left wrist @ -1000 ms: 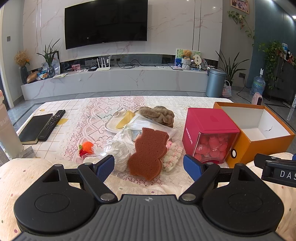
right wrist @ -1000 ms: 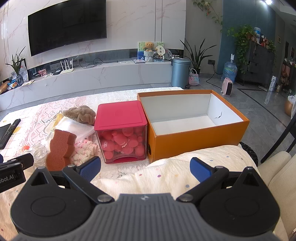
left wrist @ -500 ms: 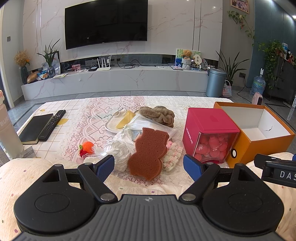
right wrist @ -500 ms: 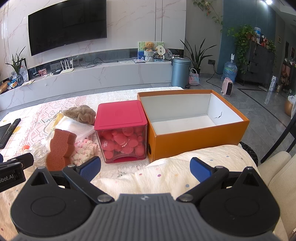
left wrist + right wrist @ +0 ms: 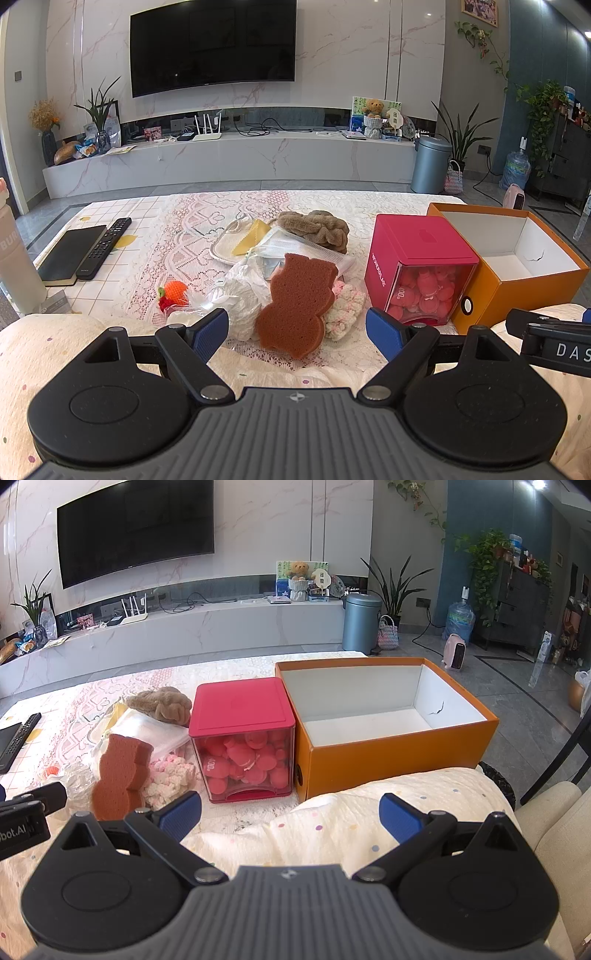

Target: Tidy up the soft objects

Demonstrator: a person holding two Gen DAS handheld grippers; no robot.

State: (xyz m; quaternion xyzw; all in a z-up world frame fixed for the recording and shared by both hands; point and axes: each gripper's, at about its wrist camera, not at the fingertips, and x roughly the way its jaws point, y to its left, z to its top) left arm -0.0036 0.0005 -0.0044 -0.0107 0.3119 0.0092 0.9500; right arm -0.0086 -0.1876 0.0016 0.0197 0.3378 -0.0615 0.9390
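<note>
A brown bear-shaped sponge point(image 5: 297, 299) point(image 5: 120, 770) leans on a pile of soft things on the lace-covered table: a pink-and-white knitted piece point(image 5: 345, 308), a brown furry scrunchie point(image 5: 316, 229) point(image 5: 162, 705), white plastic bags point(image 5: 242, 291) and a small orange knitted toy point(image 5: 173, 291). An open, empty orange box point(image 5: 517, 258) point(image 5: 388, 716) stands at the right. My left gripper point(image 5: 297, 332) is open and empty, just short of the sponge. My right gripper point(image 5: 290, 812) is open and empty over a cream dotted cushion point(image 5: 369, 819), short of the box.
A red-lidded clear box of pink balls point(image 5: 419, 269) point(image 5: 245, 738) stands between the pile and the orange box. A black notebook point(image 5: 72, 253) and a remote point(image 5: 105, 247) lie at the far left, with a pale bottle point(image 5: 14, 266) at the left edge.
</note>
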